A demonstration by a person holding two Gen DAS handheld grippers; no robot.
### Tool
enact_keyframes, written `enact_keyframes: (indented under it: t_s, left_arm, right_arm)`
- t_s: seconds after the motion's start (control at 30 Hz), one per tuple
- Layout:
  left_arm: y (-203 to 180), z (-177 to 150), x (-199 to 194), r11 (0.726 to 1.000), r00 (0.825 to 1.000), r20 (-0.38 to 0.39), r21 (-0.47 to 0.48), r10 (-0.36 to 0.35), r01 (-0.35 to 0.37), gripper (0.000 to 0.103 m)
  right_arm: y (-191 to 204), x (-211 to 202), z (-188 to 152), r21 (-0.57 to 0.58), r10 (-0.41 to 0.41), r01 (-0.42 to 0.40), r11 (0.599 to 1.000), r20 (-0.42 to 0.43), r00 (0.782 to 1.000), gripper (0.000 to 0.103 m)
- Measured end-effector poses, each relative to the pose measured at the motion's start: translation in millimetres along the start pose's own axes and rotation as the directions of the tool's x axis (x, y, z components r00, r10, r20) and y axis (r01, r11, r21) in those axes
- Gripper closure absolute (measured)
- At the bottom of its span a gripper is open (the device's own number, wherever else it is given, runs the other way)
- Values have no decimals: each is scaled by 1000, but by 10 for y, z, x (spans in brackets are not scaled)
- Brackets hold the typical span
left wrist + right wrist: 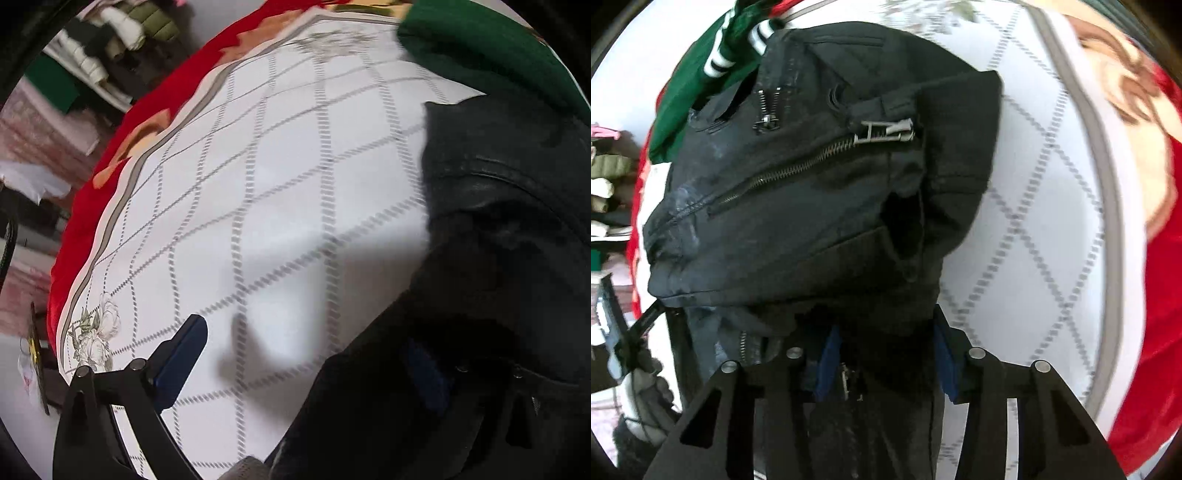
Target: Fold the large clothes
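A black jacket (pixel 820 192) with metal zippers lies bunched on a white sheet with a grey diamond grid (pixel 280 177). In the left wrist view the jacket (pixel 498 258) fills the right side. My left gripper (pixel 303 365) is wide open; its left finger (pixel 181 354) is over the sheet, and the right finger (pixel 424 373) is dim against the black cloth. My right gripper (pixel 886 362) has blue-padded fingers (pixel 827 365) on either side of a fold of the jacket, with cloth filling the gap; whether it clamps is unclear.
A green garment (pixel 491 48) with white stripes (pixel 701 62) lies beyond the jacket. A red blanket (pixel 155 110) runs under the sheet's edge. Shelves of folded clothes (pixel 110 51) stand far left. A gloved hand (pixel 639 398) shows at lower left.
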State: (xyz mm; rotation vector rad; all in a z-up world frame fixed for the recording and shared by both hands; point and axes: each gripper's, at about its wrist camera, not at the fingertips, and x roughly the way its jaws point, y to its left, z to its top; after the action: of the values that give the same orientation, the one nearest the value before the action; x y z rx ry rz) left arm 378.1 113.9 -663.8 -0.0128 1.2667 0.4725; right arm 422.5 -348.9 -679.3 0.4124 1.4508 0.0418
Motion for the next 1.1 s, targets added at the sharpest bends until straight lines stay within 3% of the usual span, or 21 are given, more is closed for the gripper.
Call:
enact_keyframes:
  t_s: [0.1, 0.2, 0.27, 0.47, 0.57, 0.67, 0.83, 0.97, 1.1]
  left_arm:
    - [84, 85, 55, 1000, 1000, -2, 9, 11, -11, 0]
    - [40, 99, 80, 999, 1000, -3, 45, 10, -10, 0]
    - [3, 75, 58, 998, 1000, 2, 62, 8, -8, 0]
    - [81, 91, 60, 999, 1000, 5, 37, -24, 24, 0]
    - [110, 99, 43, 999, 999, 3, 23, -34, 33, 0]
    - [248, 135, 71, 1000, 1000, 7, -4, -18, 18, 0]
    - [631, 208, 150, 998, 1000, 1, -58, 25, -25, 0]
    - [824, 199, 177, 998, 999, 0, -51, 41, -41, 0]
    - [746, 121, 47, 997, 997, 10, 6, 81, -81, 0]
  right_arm:
    - [101, 32, 37, 24, 31, -32, 999, 11, 999, 69]
    - [-171, 59, -124, 194, -5, -1, 981, 30, 1000, 74]
    - [-380, 134, -186, 331, 61, -71, 941, 39, 997, 77]
    - [-211, 158, -75, 266, 71, -69, 962, 4, 997, 74]
    - [103, 212, -37, 196, 89, -86, 977, -8, 996, 74]
    - [476, 371, 47, 157, 120, -115, 981, -25, 992, 74]
    - [748, 529, 71, 145, 191, -184, 972, -39, 981, 76]
    - [725, 554, -15, 173, 140, -131, 976, -42, 989, 79]
    - [746, 648, 15, 238, 115, -95, 967, -70, 991, 81]
